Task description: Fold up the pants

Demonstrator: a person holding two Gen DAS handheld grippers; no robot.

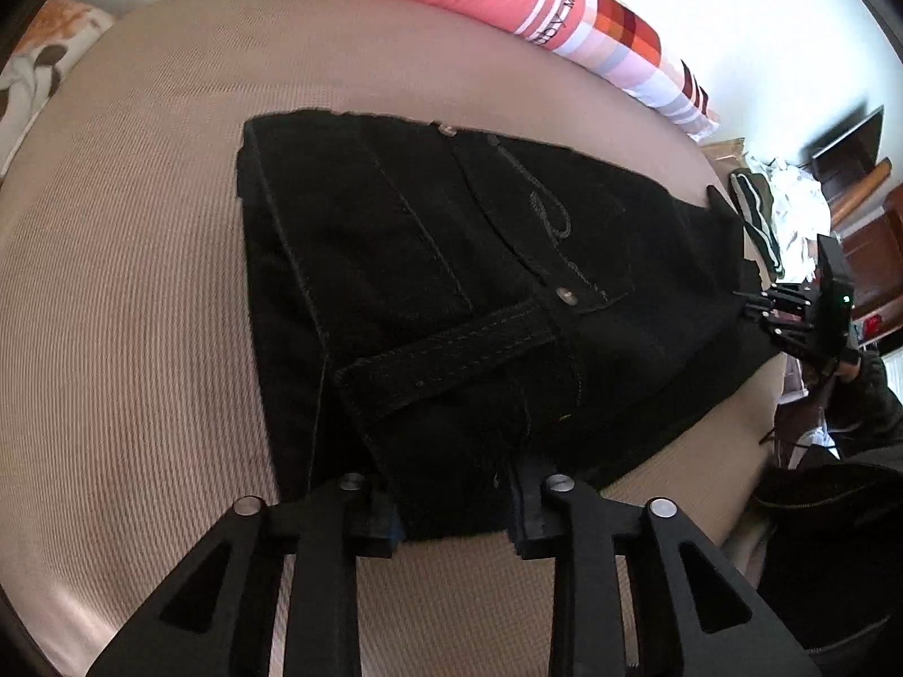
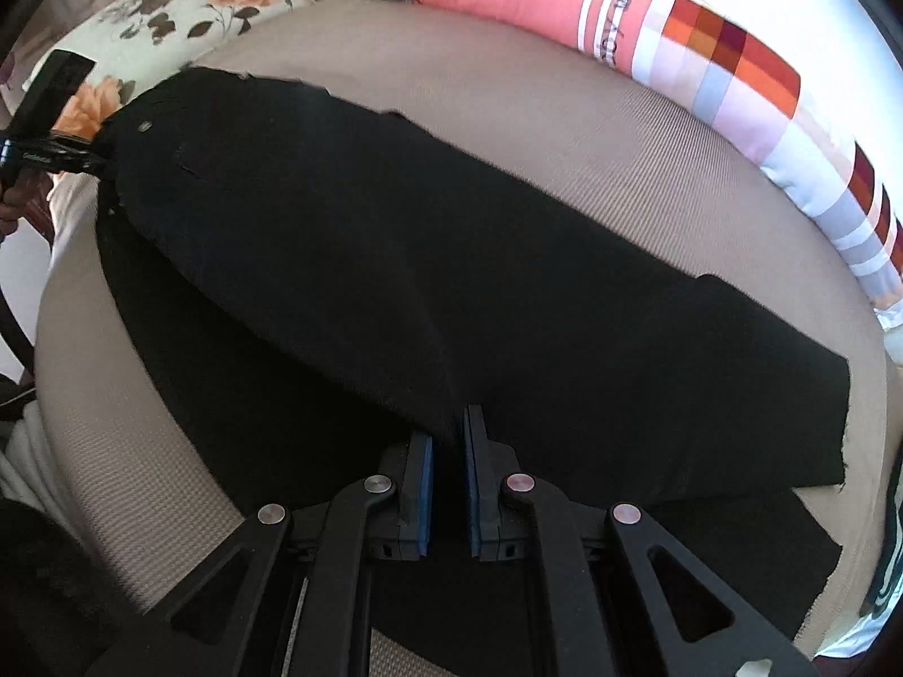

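Black pants (image 1: 423, 259) lie on a beige bed (image 1: 130, 259), waistband and back pocket facing up. In the left wrist view my left gripper (image 1: 451, 502) stands open at the near edge, its jaws apart with the waistband lying between them. The right gripper (image 1: 745, 302) shows at the pants' far right edge. In the right wrist view the pants (image 2: 395, 282) stretch across the bed, one layer lifted over another. My right gripper (image 2: 448, 431) is shut on a fold of the black cloth. The left gripper (image 2: 99, 155) is at the waist end, far left.
A rolled pink and checked quilt (image 2: 564, 5) lies along the bed's far side, and a floral pillow (image 2: 169, 17) sits at the head. Beyond the bed's right edge are a heap of clothes (image 1: 784, 203) and brown furniture (image 1: 869, 248). A dark sleeve (image 1: 869, 395) is behind the right gripper.
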